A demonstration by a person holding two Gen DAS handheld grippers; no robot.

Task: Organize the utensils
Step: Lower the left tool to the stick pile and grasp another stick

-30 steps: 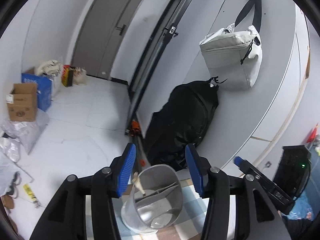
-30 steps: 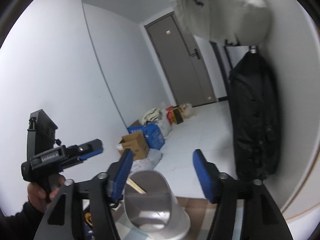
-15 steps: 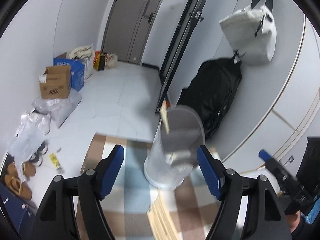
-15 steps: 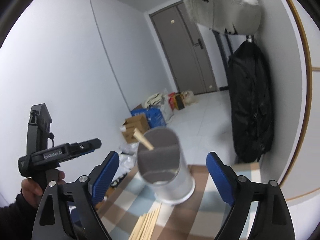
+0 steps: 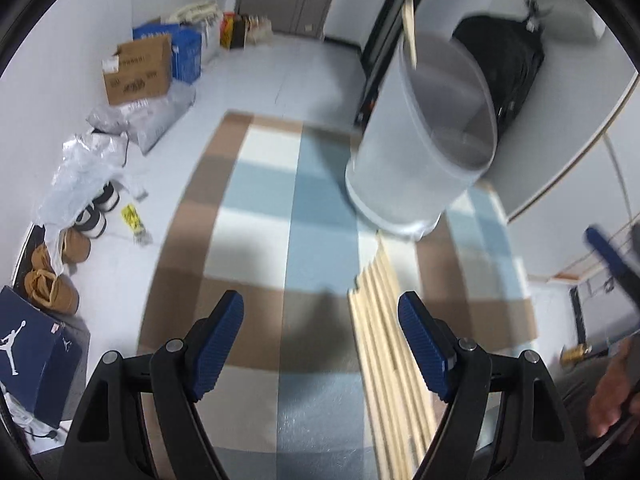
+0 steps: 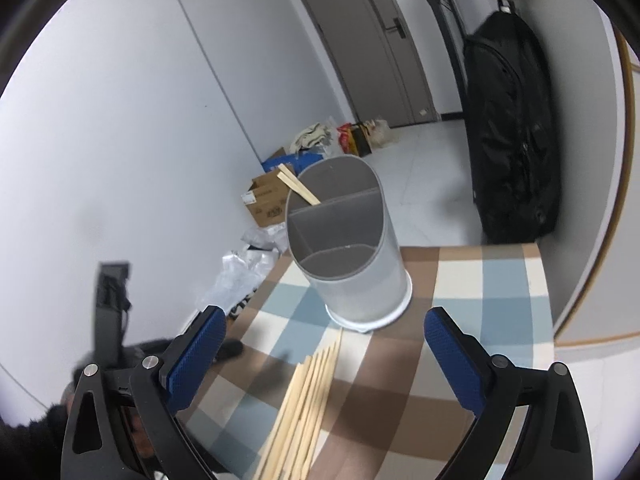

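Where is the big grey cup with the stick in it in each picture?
Left wrist view: the grey cup is at the upper right, standing on the checked cloth, blurred.
Right wrist view: the grey cup is in the middle, above the open tongs.
Shared landmark: the row of chopsticks lies on the cloth just in front of the cup.

Pale walls point(image 6: 120, 120) enclose a light tiled floor point(image 5: 280, 64); a grey door point(image 6: 360, 40) stands at upper centre, cardboard boxes point(image 5: 136, 68) at upper left, a black bag point(image 6: 512, 128) hanging right
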